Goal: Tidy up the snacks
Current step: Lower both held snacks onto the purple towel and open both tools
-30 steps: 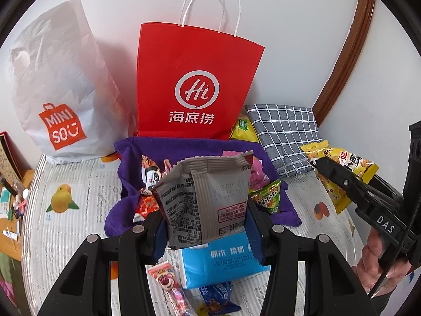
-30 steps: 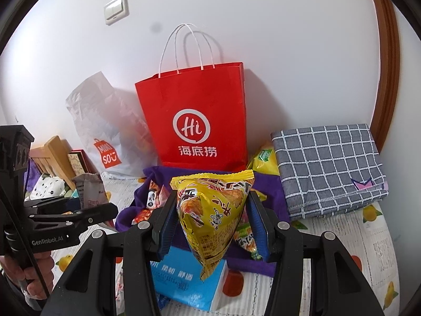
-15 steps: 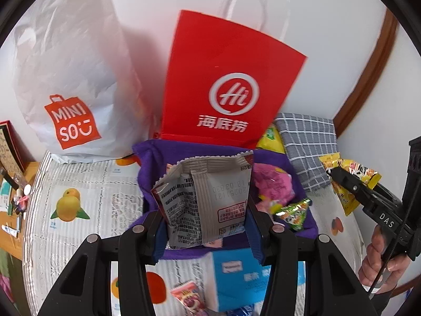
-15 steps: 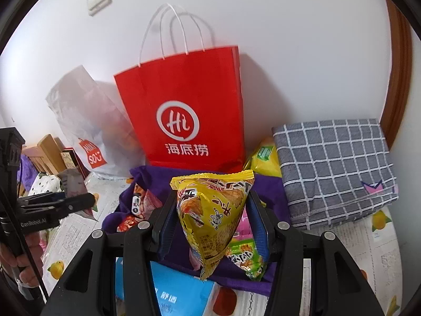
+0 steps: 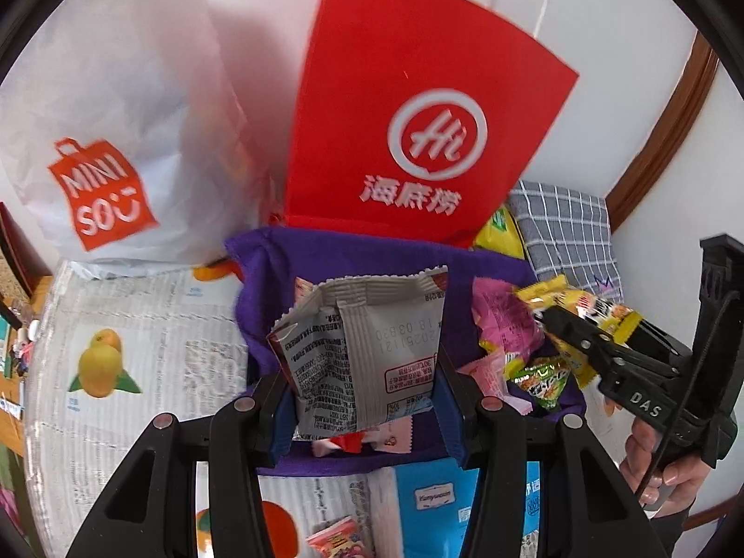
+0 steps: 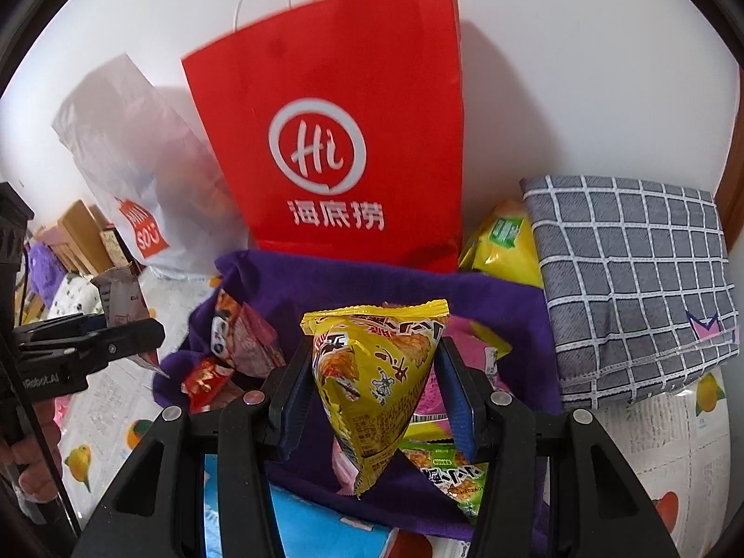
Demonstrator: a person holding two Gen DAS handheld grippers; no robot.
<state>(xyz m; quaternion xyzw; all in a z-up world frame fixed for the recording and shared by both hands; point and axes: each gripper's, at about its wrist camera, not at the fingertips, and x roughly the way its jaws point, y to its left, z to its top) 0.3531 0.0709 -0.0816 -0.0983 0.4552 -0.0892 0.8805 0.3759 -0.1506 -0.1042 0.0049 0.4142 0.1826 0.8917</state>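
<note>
Above purple cloth (image 6: 488, 293), yellow triangular snack packet (image 6: 376, 386), glossy, crinkled.

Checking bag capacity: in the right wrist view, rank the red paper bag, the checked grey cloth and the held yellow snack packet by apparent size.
1. red paper bag
2. checked grey cloth
3. yellow snack packet, though it sits nearest the camera, which flatters it.
</note>
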